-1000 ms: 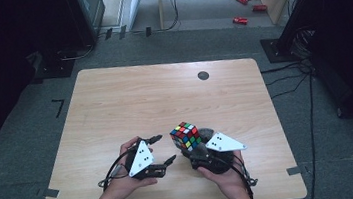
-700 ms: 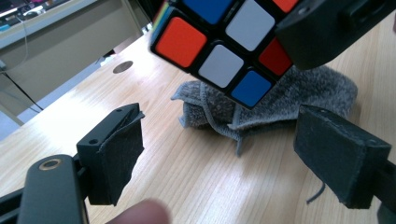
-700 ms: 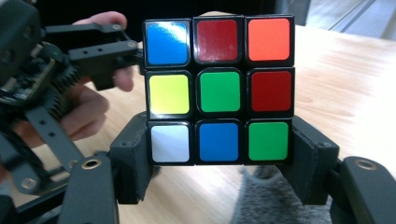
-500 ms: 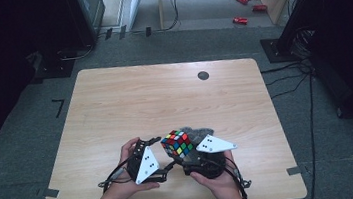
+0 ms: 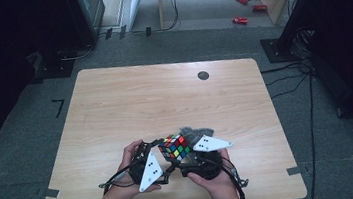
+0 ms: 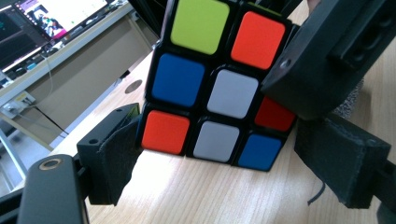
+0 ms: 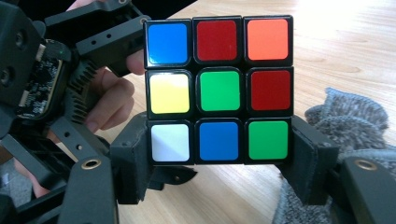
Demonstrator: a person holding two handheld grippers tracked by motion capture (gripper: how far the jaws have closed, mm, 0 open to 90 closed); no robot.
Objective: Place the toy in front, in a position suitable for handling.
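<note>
The high view looks forward and down on the whole table [image 5: 115, 111] from far above. Both gripper views face the cube [image 5: 175, 146] very closely from opposite sides, sharing it.

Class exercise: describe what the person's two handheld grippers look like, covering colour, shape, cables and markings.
Each is black, with two blocky jaws faced in dark padding. The left gripper and right gripper each carry a pale triangular plate with small dark dots. Thin black cables trail from both. Forearms are bare, no sleeves visible.
</note>
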